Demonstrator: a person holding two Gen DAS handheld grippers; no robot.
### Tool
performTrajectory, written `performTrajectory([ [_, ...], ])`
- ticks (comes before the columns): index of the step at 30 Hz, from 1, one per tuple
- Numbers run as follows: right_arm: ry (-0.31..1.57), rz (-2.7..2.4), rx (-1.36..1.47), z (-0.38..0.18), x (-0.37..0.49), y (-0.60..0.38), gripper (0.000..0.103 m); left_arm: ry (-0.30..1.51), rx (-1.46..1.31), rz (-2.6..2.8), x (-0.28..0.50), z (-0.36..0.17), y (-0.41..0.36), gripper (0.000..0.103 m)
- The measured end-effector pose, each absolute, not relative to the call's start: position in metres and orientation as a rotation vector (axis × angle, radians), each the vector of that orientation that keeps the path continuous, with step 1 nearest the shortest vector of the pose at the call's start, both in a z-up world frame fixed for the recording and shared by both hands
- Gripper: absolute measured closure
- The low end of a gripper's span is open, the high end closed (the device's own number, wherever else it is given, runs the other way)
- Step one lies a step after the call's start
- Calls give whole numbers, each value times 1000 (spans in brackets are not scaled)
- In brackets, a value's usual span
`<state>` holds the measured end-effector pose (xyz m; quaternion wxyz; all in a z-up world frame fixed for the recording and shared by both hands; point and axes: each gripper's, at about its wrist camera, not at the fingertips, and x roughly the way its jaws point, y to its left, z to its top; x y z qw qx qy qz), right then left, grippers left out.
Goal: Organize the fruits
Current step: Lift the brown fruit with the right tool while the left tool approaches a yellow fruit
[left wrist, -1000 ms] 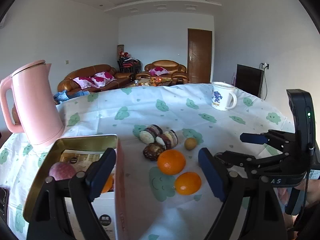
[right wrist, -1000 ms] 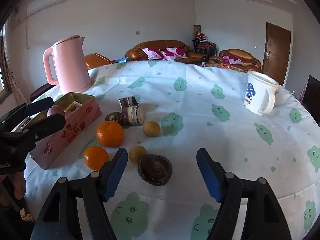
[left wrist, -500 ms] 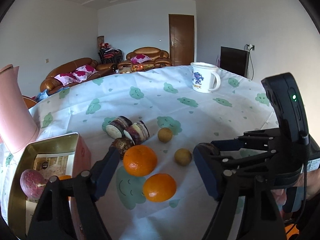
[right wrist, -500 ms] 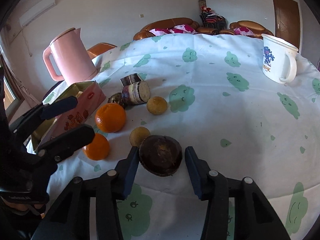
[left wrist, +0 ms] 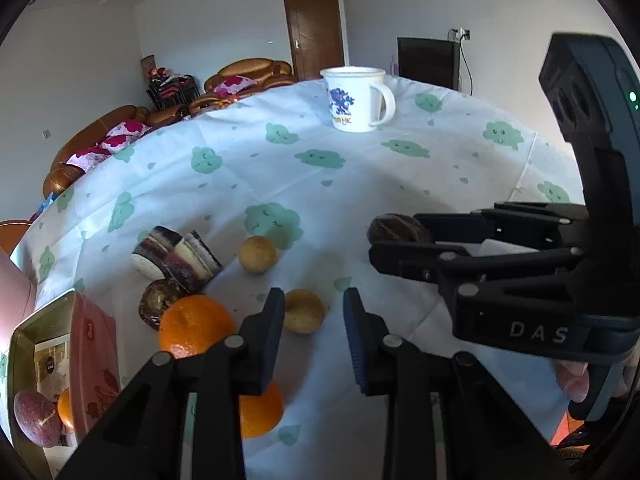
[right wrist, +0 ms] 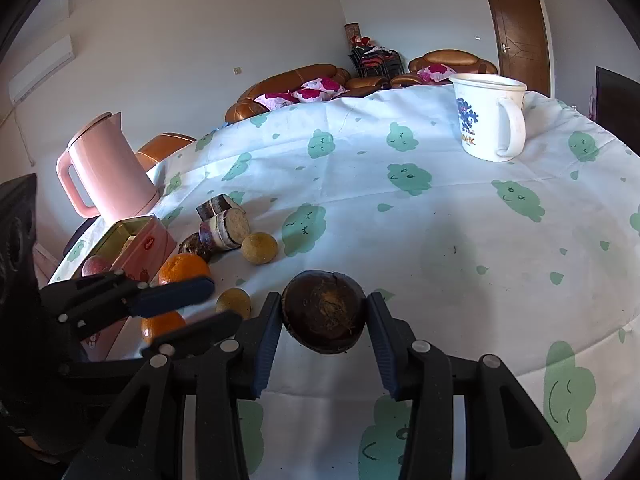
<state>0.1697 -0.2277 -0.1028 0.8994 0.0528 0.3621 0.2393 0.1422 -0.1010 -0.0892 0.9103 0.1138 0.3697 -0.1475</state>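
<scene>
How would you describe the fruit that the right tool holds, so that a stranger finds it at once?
Start at the white mug on the cloud-print tablecloth, then come to the near edge. There the right tool grips a dark brown round fruit. Unlike the oranges and small yellow fruits beside it, it is nearly black with a fibrous tuft.

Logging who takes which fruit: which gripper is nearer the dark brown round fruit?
Right. The right gripper clamps the dark brown fruit; the left gripper sits apart, beside a small yellow fruit.

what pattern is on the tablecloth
White tablecloth printed with green smiling clouds and small green drops; the right wrist view shows it best.
</scene>
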Motion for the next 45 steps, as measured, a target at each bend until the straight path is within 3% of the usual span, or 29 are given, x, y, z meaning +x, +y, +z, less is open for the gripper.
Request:
performTrajectory([
  [16, 742, 511, 123, -103, 169, -230, 58, 809, 257, -229, 166, -96, -102, 72],
  [22, 744, 511, 123, -103, 168, -230, 58, 808, 249, -231, 167, -96, -101, 76],
  [45, 620, 528, 124, -90, 153, -235, 58, 604, 136, -272, 139, -68, -81, 77],
])
